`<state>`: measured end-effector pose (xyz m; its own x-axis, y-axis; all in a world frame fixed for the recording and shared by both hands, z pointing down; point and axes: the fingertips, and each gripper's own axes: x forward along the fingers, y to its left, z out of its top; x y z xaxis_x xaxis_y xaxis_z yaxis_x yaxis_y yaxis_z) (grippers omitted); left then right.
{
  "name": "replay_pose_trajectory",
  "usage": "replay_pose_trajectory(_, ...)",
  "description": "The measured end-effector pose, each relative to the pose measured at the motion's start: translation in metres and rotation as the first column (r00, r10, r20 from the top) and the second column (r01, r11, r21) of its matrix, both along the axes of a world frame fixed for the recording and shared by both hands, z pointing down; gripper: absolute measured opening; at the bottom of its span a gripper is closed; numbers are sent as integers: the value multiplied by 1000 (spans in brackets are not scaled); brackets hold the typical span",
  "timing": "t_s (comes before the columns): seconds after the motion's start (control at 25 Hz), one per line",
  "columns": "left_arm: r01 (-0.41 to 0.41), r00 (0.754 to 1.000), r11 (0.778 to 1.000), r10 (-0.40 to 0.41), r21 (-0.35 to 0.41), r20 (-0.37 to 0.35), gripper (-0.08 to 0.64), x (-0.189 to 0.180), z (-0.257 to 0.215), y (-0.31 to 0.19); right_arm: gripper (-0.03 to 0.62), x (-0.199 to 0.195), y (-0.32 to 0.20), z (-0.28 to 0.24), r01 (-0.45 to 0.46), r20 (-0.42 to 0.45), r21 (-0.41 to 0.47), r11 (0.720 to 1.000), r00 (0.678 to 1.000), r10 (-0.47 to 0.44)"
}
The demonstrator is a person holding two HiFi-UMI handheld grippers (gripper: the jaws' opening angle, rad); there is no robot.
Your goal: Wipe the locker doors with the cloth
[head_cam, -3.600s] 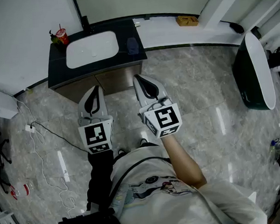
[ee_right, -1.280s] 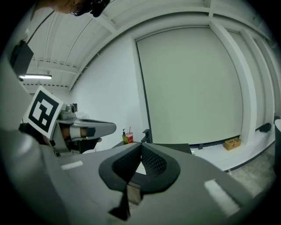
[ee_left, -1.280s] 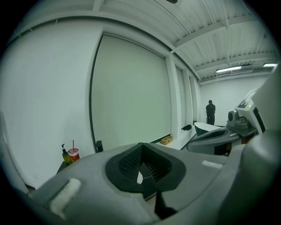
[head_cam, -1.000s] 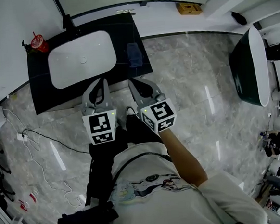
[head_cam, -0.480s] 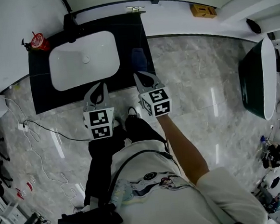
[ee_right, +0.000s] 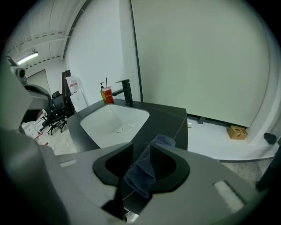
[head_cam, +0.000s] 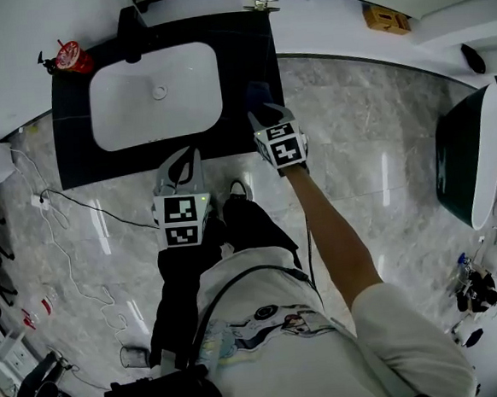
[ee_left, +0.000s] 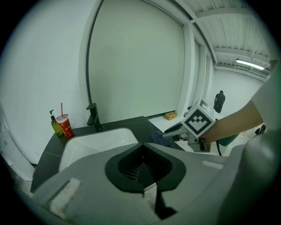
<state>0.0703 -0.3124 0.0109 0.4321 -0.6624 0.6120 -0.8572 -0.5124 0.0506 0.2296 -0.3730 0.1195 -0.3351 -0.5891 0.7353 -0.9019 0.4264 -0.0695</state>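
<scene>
The cloth, a dark blue rag bunched into a soft fold, lies on the black counter just to the right of the white sink, close to the counter's front right corner. The right gripper is reached out over that corner on the person's bare forearm, pointing down at the counter. Its jaws have just been opening and now stand wide. The right gripper view shows the cloth lying in the gap between them with the pads not pressing on it, its near end hanging toward the camera and its far end resting on the dark surface. The left gripper is held back from the counter's front edge, over the grey marble floor in front of the person, well apart from the cloth. In the left gripper view its two jaws meet at the tips with nothing between them. At the back of the counter stands a black tap behind the basin, and at the far left corner a red cup with a straw sits beside a green soap bottle. A small cardboard box rests on the white ledge beyond the counter.
</scene>
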Motion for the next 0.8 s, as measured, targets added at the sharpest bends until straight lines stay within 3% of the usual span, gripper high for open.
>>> replay_pose_trajectory(0.32,24,1000,999,-24,-26,19,3,-4,8,0,245,11,-17,69,102,-116,-191,976,985,-125)
replay_pose_trajectory(0.48,36,999,998,-34,-43,31,3,-5,16,3,256,9,-22,83,105,-144,-217,970,980,-138)
replay_pose_trajectory(0.68,57,998,997,-54,-59,42,3,-8,23,5,226,8,-27,83,65,-131,-232,970,986,-98)
replay_pose_trajectory(0.76,59,997,997,-56,-59,46,3,-8,23,5,133,14,-30,85,44,-147,-225,973,986,-78)
replay_pose_trajectory(0.8,58,997,997,-55,-58,48,3,-7,23,5,121,16,-31,85,42,-155,-220,975,985,-77)
